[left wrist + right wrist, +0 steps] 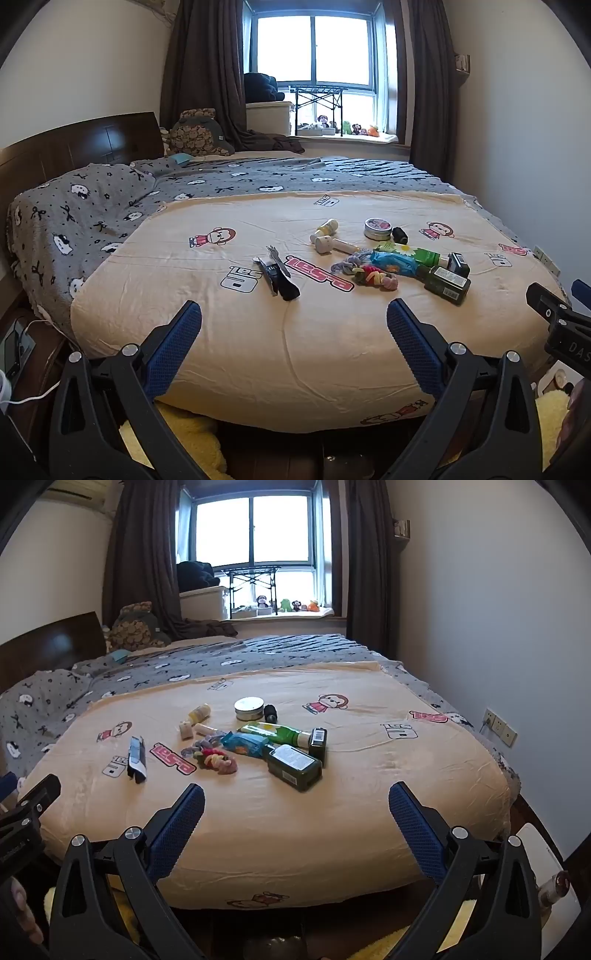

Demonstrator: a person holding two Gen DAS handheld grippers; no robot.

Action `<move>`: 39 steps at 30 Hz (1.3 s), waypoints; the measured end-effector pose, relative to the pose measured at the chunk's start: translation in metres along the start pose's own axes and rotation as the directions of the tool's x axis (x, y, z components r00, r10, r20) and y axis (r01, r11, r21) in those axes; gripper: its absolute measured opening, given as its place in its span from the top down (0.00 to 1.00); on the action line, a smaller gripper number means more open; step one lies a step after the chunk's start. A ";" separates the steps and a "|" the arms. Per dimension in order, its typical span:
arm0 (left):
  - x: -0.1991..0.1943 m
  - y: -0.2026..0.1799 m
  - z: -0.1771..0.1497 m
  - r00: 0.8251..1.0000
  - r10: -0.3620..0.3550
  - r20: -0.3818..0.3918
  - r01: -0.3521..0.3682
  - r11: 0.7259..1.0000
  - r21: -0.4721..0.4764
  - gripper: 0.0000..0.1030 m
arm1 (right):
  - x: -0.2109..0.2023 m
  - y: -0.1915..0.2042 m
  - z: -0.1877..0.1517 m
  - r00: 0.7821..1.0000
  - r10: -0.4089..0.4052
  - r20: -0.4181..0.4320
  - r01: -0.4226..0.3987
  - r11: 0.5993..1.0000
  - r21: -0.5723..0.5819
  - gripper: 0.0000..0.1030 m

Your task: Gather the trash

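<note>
the left gripper [294,314] hangs with its blue-padded jaws spread wide and nothing between them, above the near edge of the cream blanket [258,343]. the right gripper [296,795] is the same: jaws wide apart, holding nothing, also at the blanket's near edge. neither touches anything on the bed.

ahead of both, well apart from the fingers, the clutter lies in a loose group on the blanket. nearest the left gripper is a black and silver torn wrapper [277,275], off to the left of the rest. to the right of it sit a bundle of coloured hair ties [373,276], a blue snack packet [393,261], a dark green bottle [445,282] lying on its side, and a light green tube [413,254]. behind these are a round tin [377,228], a small black spool [399,235] just beside it, and two small cream bottles [327,229]. a grey patterned blanket [92,214] covers the far part of the bed.
</note>
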State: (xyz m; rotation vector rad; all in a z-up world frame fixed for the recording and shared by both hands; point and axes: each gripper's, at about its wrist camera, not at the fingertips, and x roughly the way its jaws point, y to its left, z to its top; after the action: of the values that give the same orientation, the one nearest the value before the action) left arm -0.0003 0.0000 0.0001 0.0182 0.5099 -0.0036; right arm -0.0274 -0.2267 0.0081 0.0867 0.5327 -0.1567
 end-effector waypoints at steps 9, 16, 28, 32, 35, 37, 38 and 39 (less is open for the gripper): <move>-0.001 0.003 0.000 1.000 0.002 -0.003 -0.002 1.000 -0.003 0.08 | 0.002 -0.001 0.001 1.000 -0.003 -0.004 0.003 1.000 -0.013 0.03; -0.002 0.003 -0.002 1.000 0.006 0.004 -0.006 1.000 -0.006 0.08 | -0.002 0.003 -0.002 1.000 -0.004 0.007 0.004 1.000 -0.016 0.03; -0.002 0.003 -0.001 1.000 0.009 0.009 -0.009 1.000 -0.012 0.08 | -0.004 0.004 -0.003 1.000 0.007 0.008 -0.007 1.000 -0.018 0.03; -0.002 0.003 -0.001 1.000 0.010 0.010 -0.010 1.000 -0.012 0.08 | -0.004 0.005 -0.003 1.000 0.007 0.008 -0.007 1.000 -0.018 0.03; -0.003 0.004 -0.001 1.000 0.011 0.011 -0.010 1.000 -0.014 0.08 | -0.004 0.005 -0.003 1.000 0.007 0.008 -0.006 1.000 -0.017 0.03; -0.002 0.003 0.000 1.000 0.013 0.011 -0.013 1.000 -0.014 0.08 | -0.005 0.005 -0.003 1.000 0.007 0.008 -0.007 1.000 -0.019 0.03; -0.002 0.003 0.000 1.000 0.013 0.010 -0.013 1.000 -0.014 0.08 | -0.004 0.005 -0.003 1.000 0.007 0.007 -0.007 1.000 -0.019 0.03; -0.002 0.003 0.000 1.000 0.013 0.010 -0.013 1.000 -0.014 0.08 | -0.004 0.005 -0.003 1.000 0.007 0.007 -0.007 1.000 -0.018 0.03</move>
State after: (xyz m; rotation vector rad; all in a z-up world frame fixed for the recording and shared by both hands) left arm -0.0022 0.0031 0.0012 0.0079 0.4993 0.0122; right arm -0.0315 -0.2212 0.0082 0.0707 0.5262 -0.1458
